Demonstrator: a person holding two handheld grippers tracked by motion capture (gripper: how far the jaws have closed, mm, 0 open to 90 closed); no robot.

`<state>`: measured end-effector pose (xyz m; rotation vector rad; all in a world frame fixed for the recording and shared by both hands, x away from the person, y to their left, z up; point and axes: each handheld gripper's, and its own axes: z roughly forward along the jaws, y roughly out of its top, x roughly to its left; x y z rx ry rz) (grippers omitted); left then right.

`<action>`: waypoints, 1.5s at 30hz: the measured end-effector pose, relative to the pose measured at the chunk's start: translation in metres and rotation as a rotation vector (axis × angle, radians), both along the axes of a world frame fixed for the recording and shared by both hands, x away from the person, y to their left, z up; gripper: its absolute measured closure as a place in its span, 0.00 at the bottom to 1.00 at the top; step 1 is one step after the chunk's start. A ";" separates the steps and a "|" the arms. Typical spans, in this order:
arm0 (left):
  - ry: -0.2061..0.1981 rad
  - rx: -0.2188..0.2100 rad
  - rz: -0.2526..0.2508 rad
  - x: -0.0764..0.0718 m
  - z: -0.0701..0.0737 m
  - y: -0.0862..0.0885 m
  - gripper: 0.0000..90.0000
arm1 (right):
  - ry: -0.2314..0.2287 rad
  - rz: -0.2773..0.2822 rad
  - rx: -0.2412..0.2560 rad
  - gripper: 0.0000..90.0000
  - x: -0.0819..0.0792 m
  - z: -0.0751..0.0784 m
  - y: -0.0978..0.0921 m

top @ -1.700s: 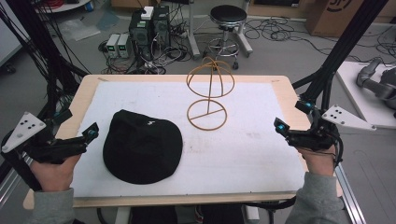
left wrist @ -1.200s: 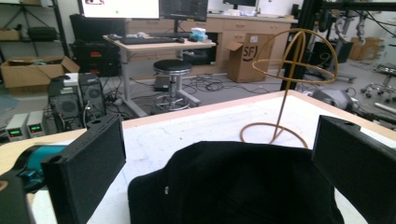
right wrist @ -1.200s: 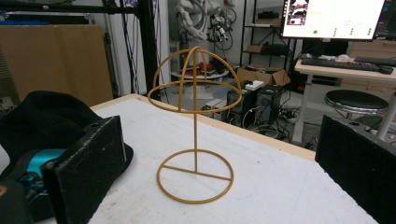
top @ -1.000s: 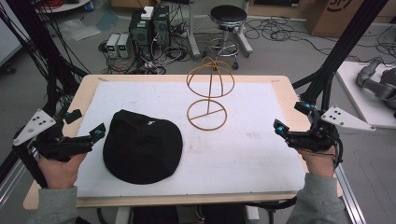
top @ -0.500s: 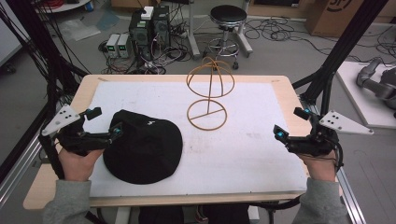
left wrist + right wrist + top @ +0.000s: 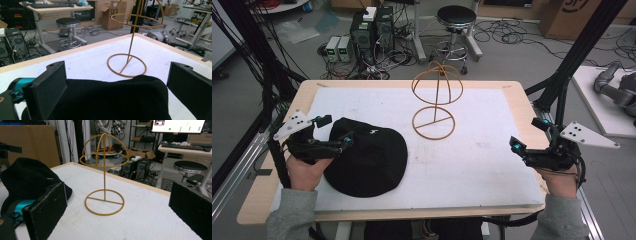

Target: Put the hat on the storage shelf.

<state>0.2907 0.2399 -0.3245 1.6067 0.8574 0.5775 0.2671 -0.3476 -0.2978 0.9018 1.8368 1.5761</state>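
A black cap (image 6: pixel 367 157) lies on the white mat at the left of the table, also seen as the black cap (image 6: pixel 112 100) and the black cap (image 6: pixel 27 180). Behind it, near the middle, stands a gold wire hat stand (image 6: pixel 435 102), the same wire stand (image 6: pixel 130 37) (image 6: pixel 104 182) in both gripper views. My left gripper (image 6: pixel 335 131) is open at the cap's left edge, its jaws either side of the cap's crown (image 6: pixel 117 92). My right gripper (image 6: pixel 526 134) is open with nothing between its jaws, over the table's right edge, pointing toward the stand.
The white mat (image 6: pixel 482 160) covers most of the wooden table (image 6: pixel 522 100). Beyond the far edge are computer towers (image 6: pixel 372 25), a black stool (image 6: pixel 456 20) and loose cables on the floor. Black frame poles (image 6: pixel 577 55) rise at both sides.
My left gripper has moved right and forward from the table's left edge to the cap, its jaws now around the crown. The right gripper has barely shifted.
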 end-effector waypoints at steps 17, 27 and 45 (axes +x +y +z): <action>0.012 0.035 -0.067 0.005 -0.008 -0.014 0.09 | 0.011 0.023 -0.011 0.01 0.000 -0.001 0.004; 0.010 0.054 -0.069 0.006 -0.013 -0.016 0.16 | 0.008 0.027 -0.012 0.01 0.000 -0.001 0.003; 0.069 0.035 -0.067 0.010 -0.023 -0.013 0.50 | 0.013 0.039 -0.020 0.01 0.001 -0.001 0.006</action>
